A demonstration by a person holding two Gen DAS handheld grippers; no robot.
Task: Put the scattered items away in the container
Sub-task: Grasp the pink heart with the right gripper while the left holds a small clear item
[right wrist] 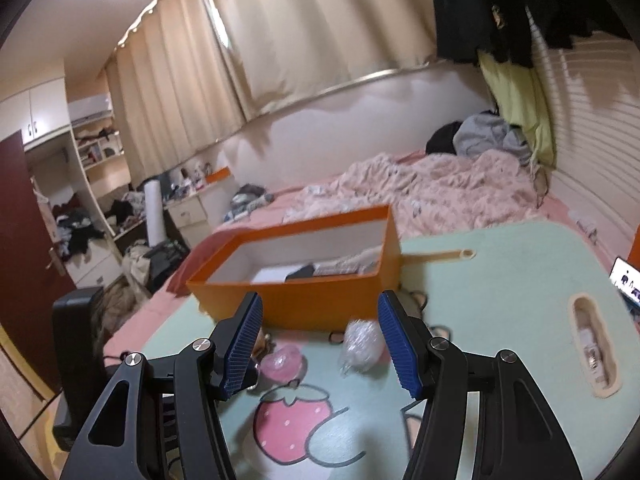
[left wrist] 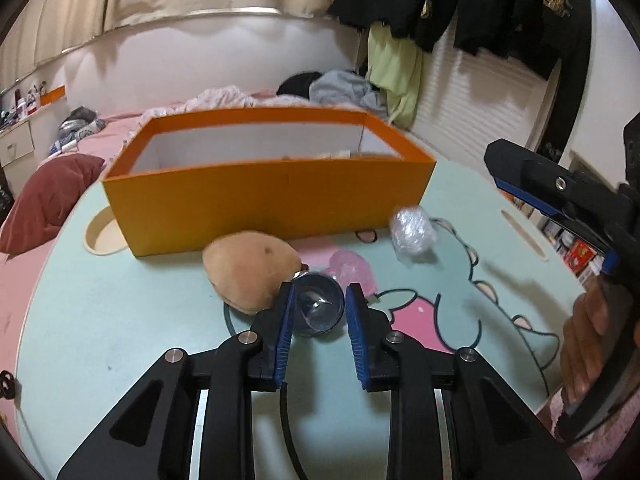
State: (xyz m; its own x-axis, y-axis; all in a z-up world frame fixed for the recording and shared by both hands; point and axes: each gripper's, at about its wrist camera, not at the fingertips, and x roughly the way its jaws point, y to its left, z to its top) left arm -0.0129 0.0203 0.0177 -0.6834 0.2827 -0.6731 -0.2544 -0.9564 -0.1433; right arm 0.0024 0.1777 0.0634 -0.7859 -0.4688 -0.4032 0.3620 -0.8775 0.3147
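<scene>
An orange box (left wrist: 272, 200) stands open on the mint-green table (left wrist: 120, 320), with a few flat items lying inside (right wrist: 304, 272). In front of it lie a tan plush toy (left wrist: 248, 272), a pink translucent piece (left wrist: 352, 272), a clear plastic-wrapped bundle (left wrist: 412, 232) and a dark blue round cup (left wrist: 318, 308). My left gripper (left wrist: 320, 300) points down at the cup, its blue pads against both of the cup's sides. My right gripper (right wrist: 320, 312) hovers open and holds nothing. The bundle (right wrist: 362, 344) lies just beyond its right finger, and the pink piece (right wrist: 282, 362) near its left one.
A black hair tie (left wrist: 368, 236) lies by the box. The table has cut-out slots (right wrist: 592, 352) and a round hole (left wrist: 102, 236). A bed with a pink blanket (right wrist: 420, 188) lies behind. A lit phone (right wrist: 628, 280) sits at the right edge. A hand (left wrist: 592, 340) holds the right gripper.
</scene>
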